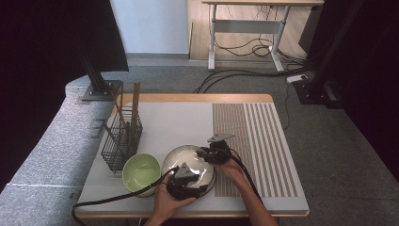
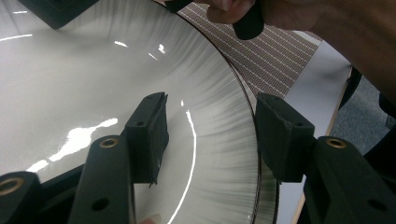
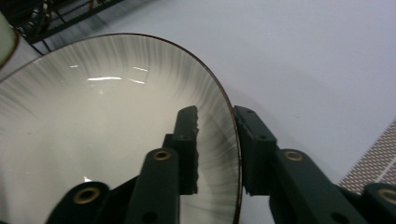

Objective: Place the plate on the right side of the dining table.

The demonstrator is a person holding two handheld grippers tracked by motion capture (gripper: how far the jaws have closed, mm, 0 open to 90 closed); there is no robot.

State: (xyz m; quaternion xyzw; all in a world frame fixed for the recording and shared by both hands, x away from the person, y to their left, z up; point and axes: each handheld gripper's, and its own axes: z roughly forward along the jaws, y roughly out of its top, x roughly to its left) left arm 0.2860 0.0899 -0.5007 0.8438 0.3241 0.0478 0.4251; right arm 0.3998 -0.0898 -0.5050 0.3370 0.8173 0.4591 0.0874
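High view shows my 2 grippers at the large grey plate (image 1: 188, 165), which lies at the near side of the table (image 1: 179, 122), just beside the green bowl (image 1: 141, 173).

My right gripper (image 3: 215, 140) has its jaws nearly together across the plate's rim, 1 pad inside and 1 outside; I judge it is clamped on the rim. My left gripper (image 2: 210, 135) has its jaws apart, 1 pad over the plate's inner face and 1 outside the rim, not yet pressing.

I think the step in hand is taking the plate with both grippers. The next move asks me to close the left jaws on the rim, then lift evenly, because the glazed surface looks slippery.

The plate holds nothing, and the green bowl also looks empty. The wire rack (image 1: 121, 139) behind the bowl holds some upright sticks (image 1: 135, 101).
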